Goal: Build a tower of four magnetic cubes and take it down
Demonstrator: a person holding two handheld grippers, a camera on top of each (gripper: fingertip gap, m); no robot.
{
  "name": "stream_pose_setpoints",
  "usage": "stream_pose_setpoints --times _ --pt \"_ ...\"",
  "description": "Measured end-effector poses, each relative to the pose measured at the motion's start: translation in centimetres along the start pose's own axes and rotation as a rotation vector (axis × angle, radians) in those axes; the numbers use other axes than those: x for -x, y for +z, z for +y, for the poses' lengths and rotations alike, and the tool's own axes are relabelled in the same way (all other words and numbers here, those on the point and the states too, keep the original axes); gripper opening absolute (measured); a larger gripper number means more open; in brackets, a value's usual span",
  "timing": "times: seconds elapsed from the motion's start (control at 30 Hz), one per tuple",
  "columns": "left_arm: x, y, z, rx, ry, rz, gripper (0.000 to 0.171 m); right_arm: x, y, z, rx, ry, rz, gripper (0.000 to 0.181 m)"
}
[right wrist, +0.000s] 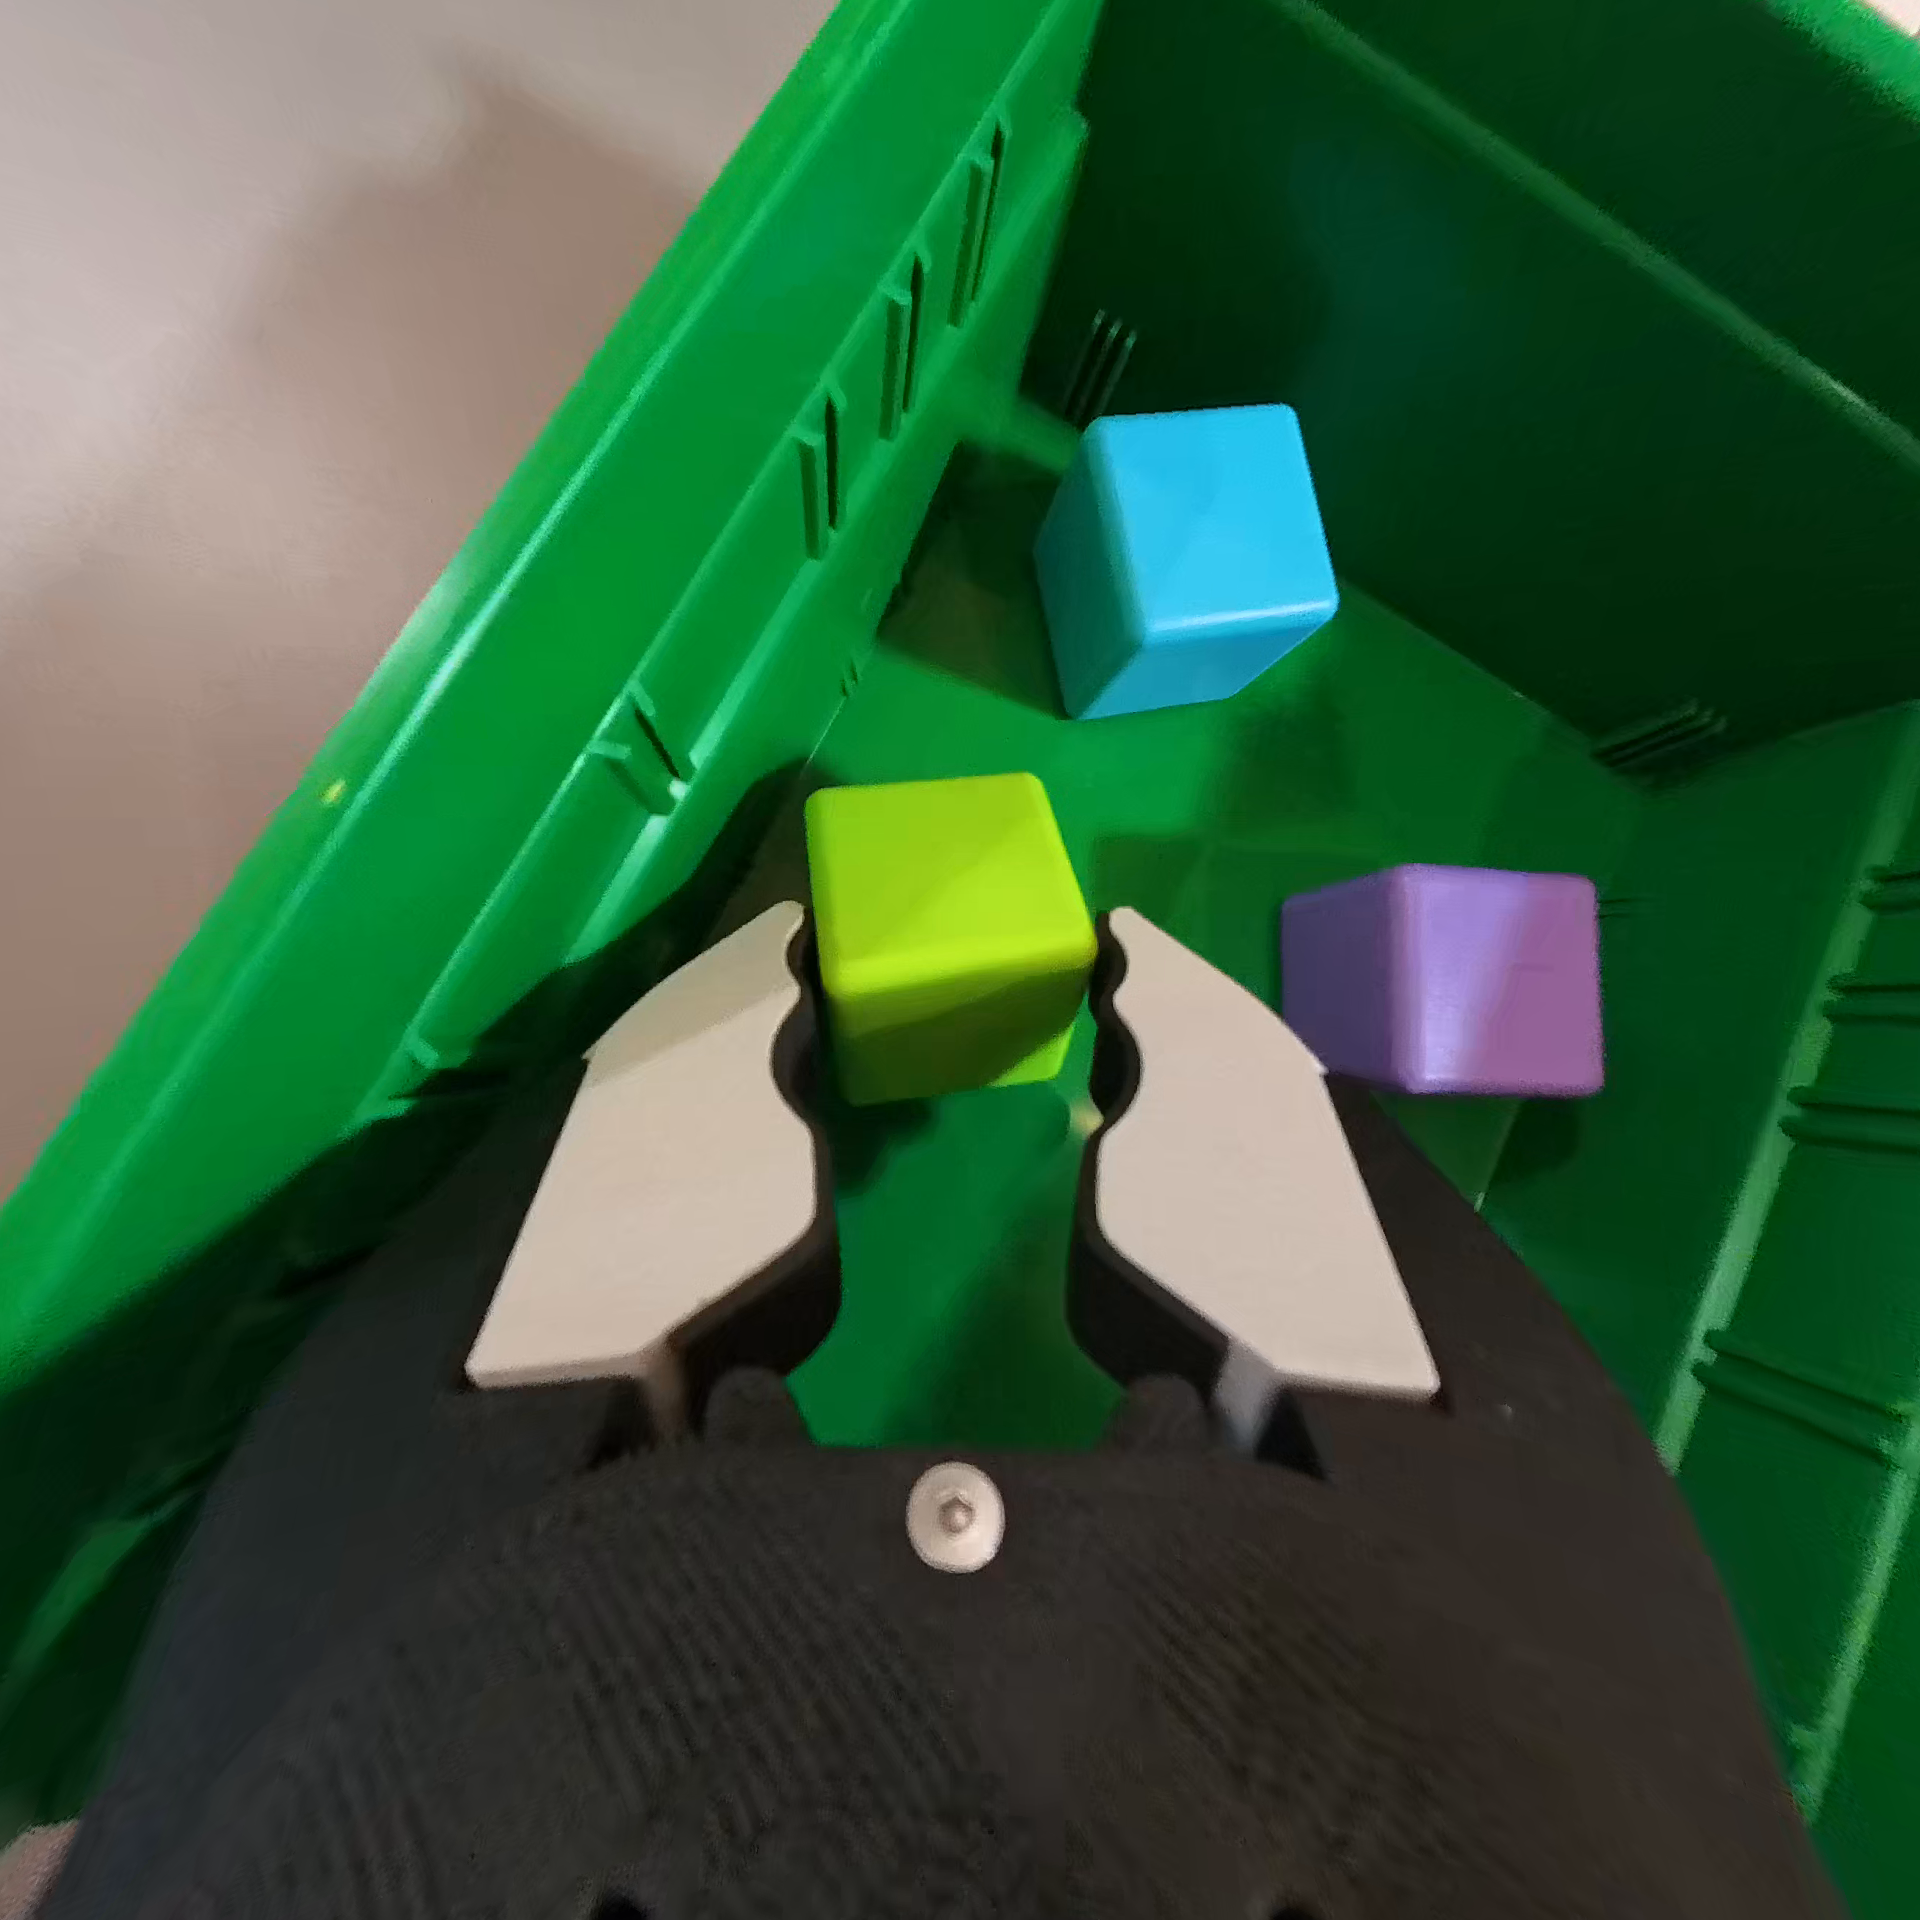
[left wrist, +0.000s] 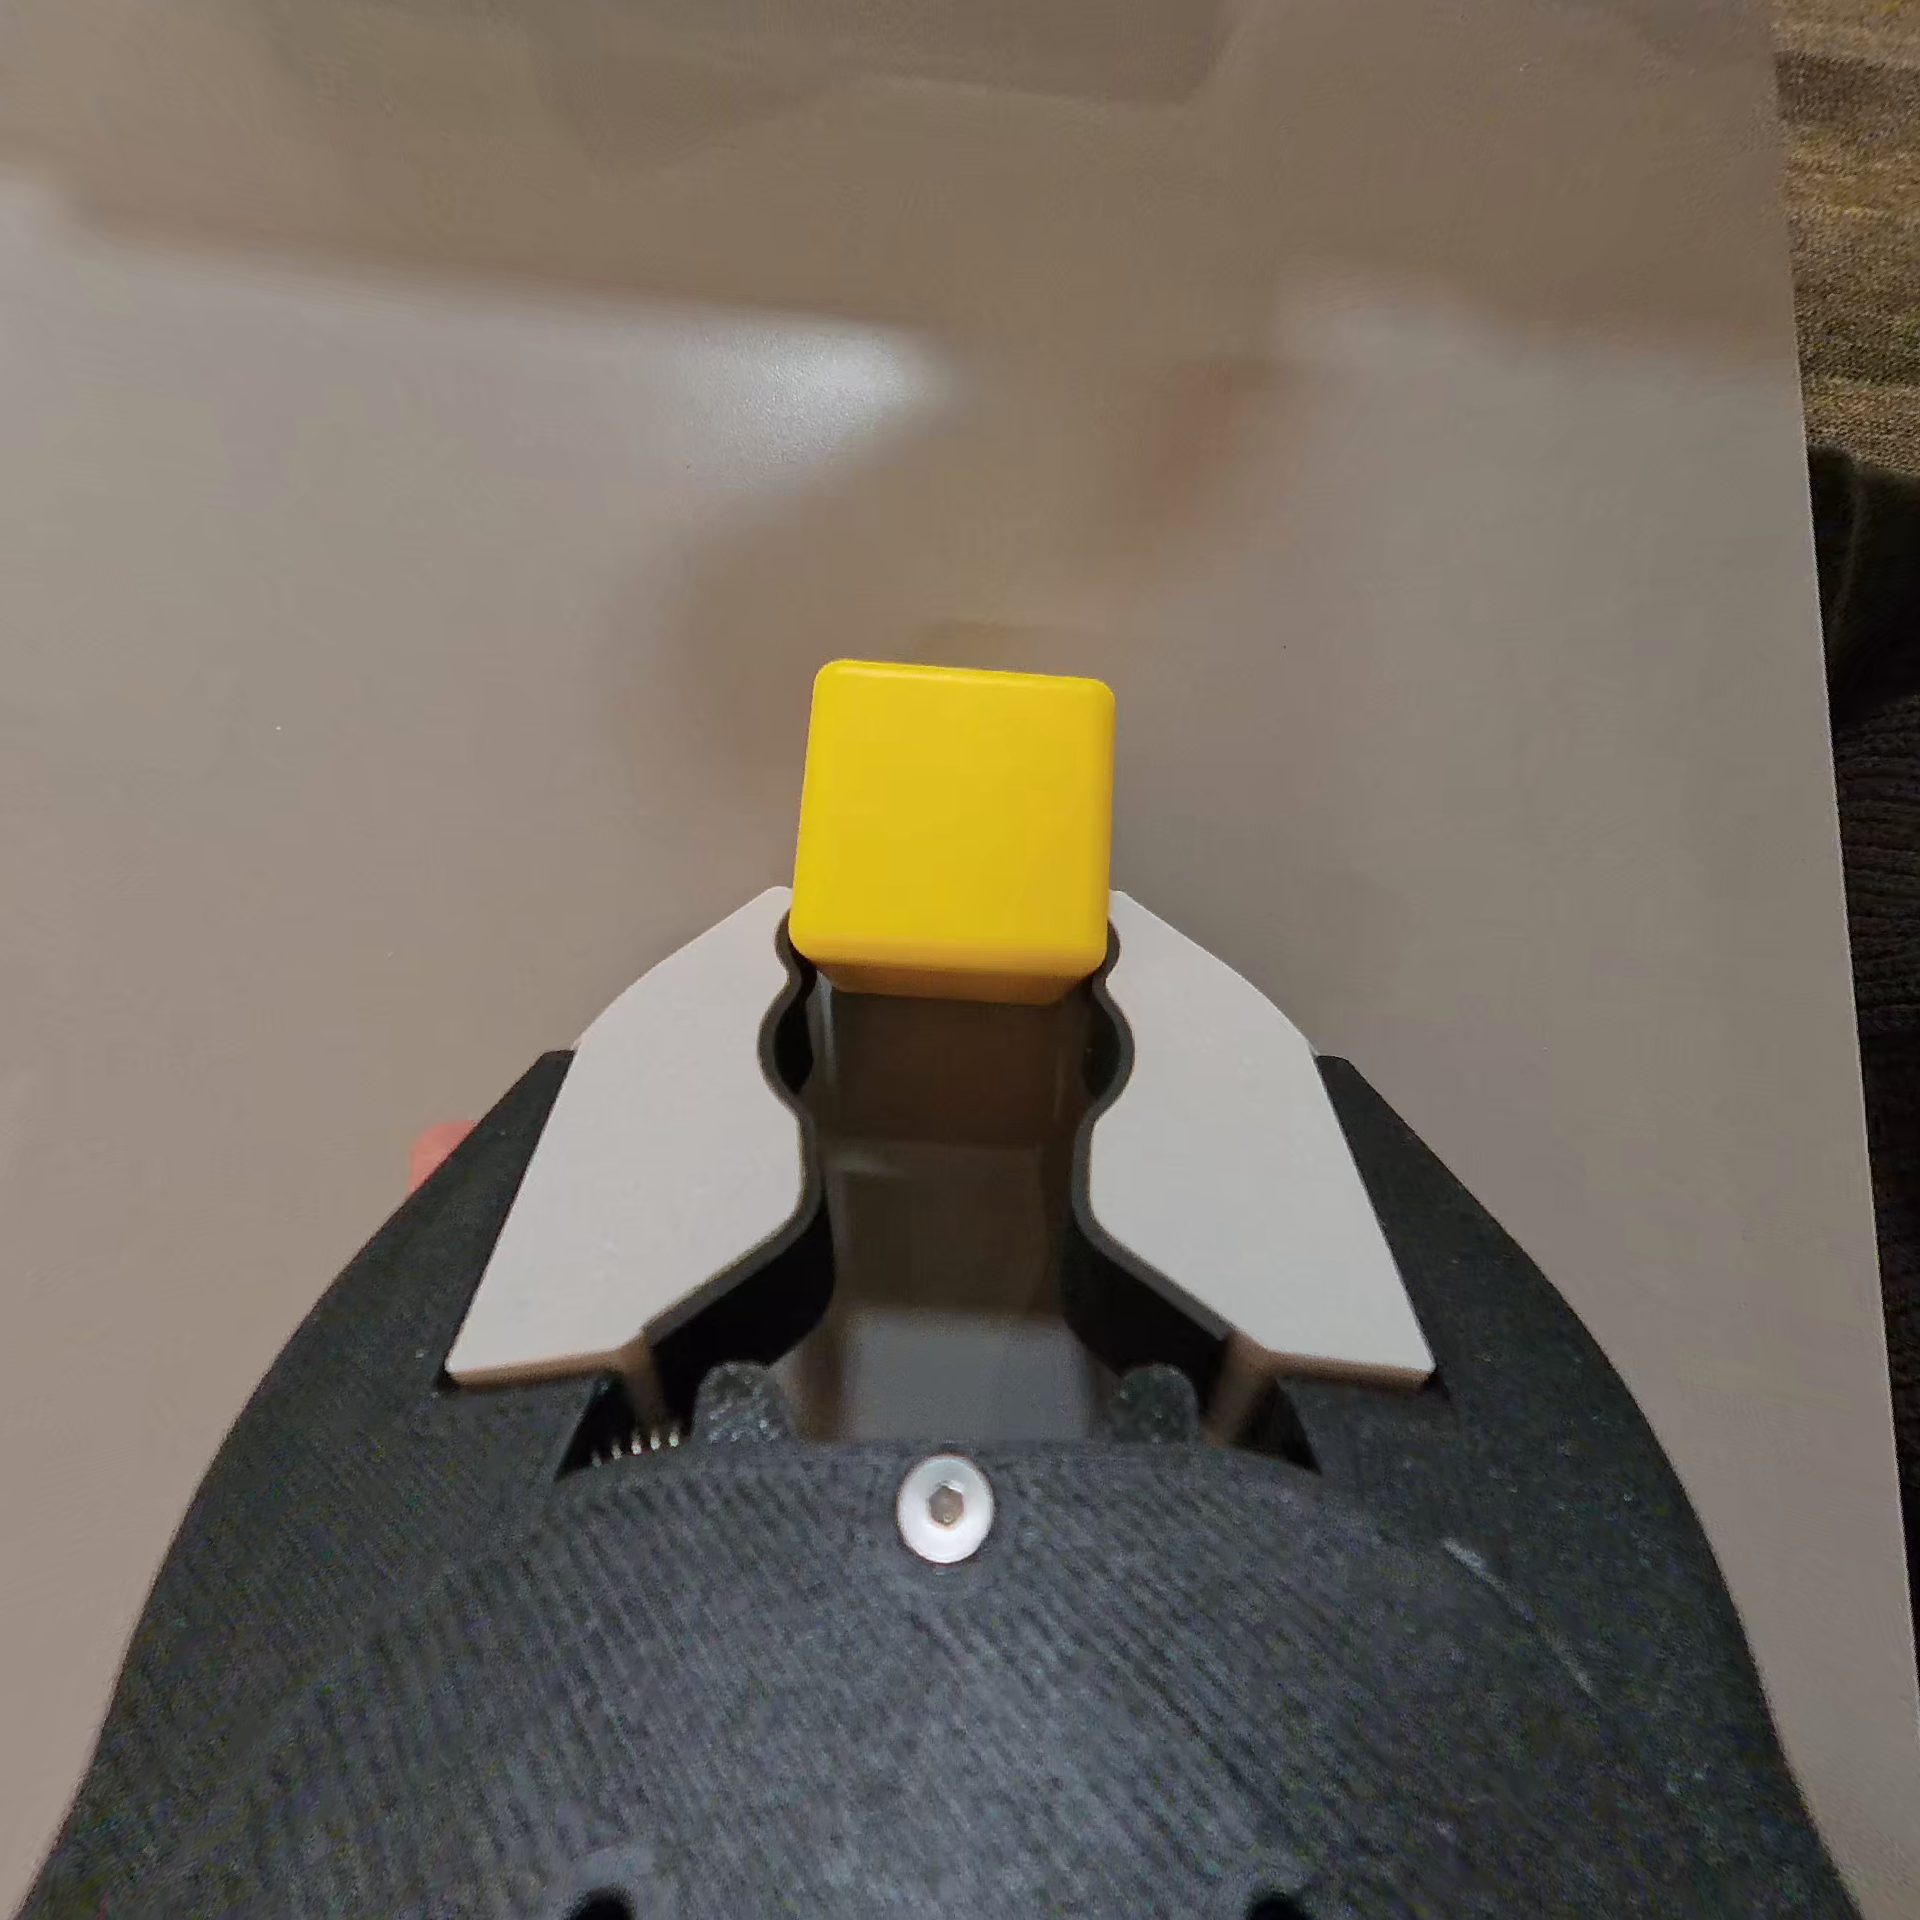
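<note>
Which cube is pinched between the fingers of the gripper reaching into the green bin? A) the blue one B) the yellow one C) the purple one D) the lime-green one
D: the right gripper is closed on the lime-green cube inside the green bin.

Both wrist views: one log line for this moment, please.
left gripper: shut on yellow cube, above table | right gripper: shut on lime cube, over green bin | in bin: blue cube, purple cube

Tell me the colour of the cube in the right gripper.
Lime green cube, clearest in the right wrist view.
</note>
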State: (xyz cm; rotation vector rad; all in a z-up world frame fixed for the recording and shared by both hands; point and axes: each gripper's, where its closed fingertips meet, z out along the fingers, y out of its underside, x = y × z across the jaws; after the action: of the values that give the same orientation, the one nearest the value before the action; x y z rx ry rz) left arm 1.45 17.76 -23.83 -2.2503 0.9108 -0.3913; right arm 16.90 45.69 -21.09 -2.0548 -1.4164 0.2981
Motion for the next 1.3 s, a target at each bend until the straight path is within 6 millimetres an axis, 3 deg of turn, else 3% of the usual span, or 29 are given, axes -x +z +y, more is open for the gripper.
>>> stream_pose_setpoints --times 0.3,0.37,0.47,0.53,0.6,0.7,0.77,0.87,0.97,1.13,1.23,1.3 --pt "0.0 0.0 0.0 0.000 0.000 0.000 0.050 -0.2 -1.1 0.2 0.024 -0.016 0.012 0.065" --pt "0.0 0.0 0.0 0.000 0.000 0.000 0.050 -1.0 -2.5 -0.4 0.013 -0.047 0.072 0.065" --pt "0.0 0.0 0.0 0.000 0.000 0.000 0.051 -1.1 -5.9 -3.4 -0.118 -0.089 0.129 0.061" --pt "0.0 0.0 0.0 0.000 -0.002 0.002 0.050 0.9 -8.7 -6.4 -0.268 -0.123 0.085 0.058" --pt "0.0 0.0 0.0 0.000 -0.004 0.003 0.051 4.6 -11.4 -9.5 -0.429 -0.173 -0.004 0.057" --pt "0.0 0.0 0.0 0.000 -0.005 0.003 0.051 12.0 -14.4 -12.6 -0.602 -0.259 -0.194 0.064" --pt "0.1 0.0 0.0 -0.002 -0.008 -0.003 0.053 17.6 -14.9 -13.4 -0.647 -0.286 -0.378 0.069" --pt "0.0 -0.1 0.2 0.003 -0.003 -0.001 0.066 25.4 -13.5 -12.6 -0.615 -0.297 -0.654 0.074" --pt "0.0 -0.4 0.5 0.004 -0.001 0.005 0.071 29.1 -9.0 -10.5 -0.495 -0.343 -0.679 0.073" --pt "0.2 -0.7 0.7 -0.002 -0.024 0.018 0.073 30.8 -3.4 -7.3 -0.367 -0.436 -0.604 0.075" --pt "0.2 -0.7 0.7 -0.001 -0.025 0.018 0.073 31.2 -1.8 -6.4 -0.352 -0.477 -0.572 0.070" --pt "0.2 -0.6 0.7 -0.001 -0.024 0.017 0.073 31.5 -1.3 -6.1 -0.355 -0.485 -0.574 0.057"
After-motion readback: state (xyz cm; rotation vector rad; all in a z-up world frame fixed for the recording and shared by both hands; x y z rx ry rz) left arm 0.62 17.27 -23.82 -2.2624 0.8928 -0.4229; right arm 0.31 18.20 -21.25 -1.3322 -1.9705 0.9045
